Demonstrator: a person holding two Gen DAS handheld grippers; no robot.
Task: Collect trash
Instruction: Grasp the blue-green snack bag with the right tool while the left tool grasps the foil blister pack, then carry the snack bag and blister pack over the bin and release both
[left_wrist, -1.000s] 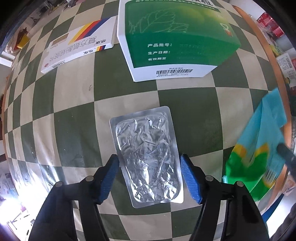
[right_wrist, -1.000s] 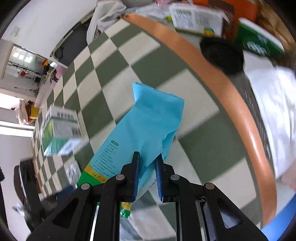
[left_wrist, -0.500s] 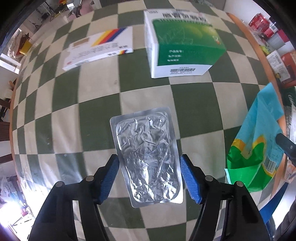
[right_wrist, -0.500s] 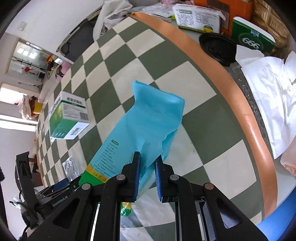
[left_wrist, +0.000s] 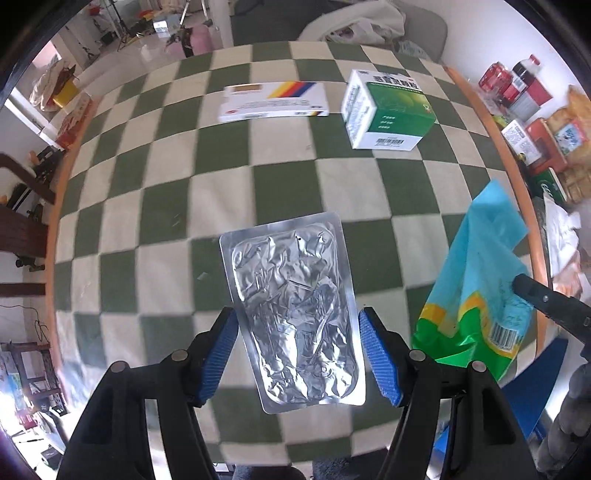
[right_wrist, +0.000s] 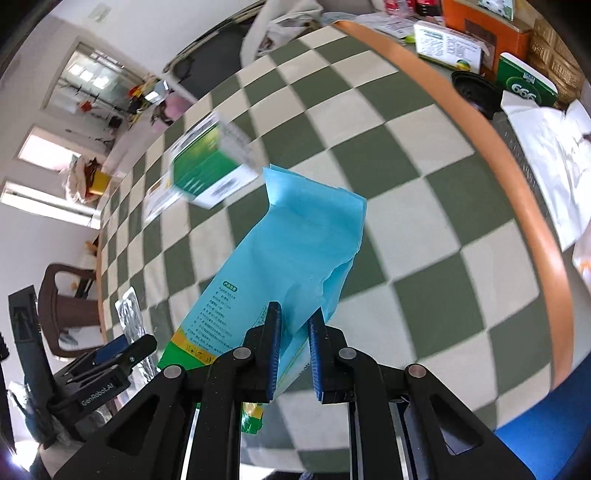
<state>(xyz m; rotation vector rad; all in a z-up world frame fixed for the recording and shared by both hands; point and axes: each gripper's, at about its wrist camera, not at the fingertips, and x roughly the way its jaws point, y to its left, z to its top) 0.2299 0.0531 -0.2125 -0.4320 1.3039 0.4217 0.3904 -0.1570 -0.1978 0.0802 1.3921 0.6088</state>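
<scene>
My left gripper (left_wrist: 297, 325) is shut on a crumpled silver blister pack (left_wrist: 291, 310) and holds it above the green-and-cream checkered table (left_wrist: 166, 206). My right gripper (right_wrist: 293, 317) is shut on a blue and green empty bag (right_wrist: 295, 258), also lifted off the table. The bag also shows in the left wrist view (left_wrist: 480, 280), to the right of the blister pack. The blister pack and left gripper show at the lower left of the right wrist view (right_wrist: 129, 321).
A green and white box (left_wrist: 388, 110) and a flat white box with coloured stripes (left_wrist: 273, 99) lie at the far side of the table. The orange table rim (right_wrist: 517, 177) runs on the right, with packages, bottles and a white bag beyond it.
Both grippers have risen and pulled back from the table with their loads; the boxes now look smaller and farther away. Neither grip has changed.
</scene>
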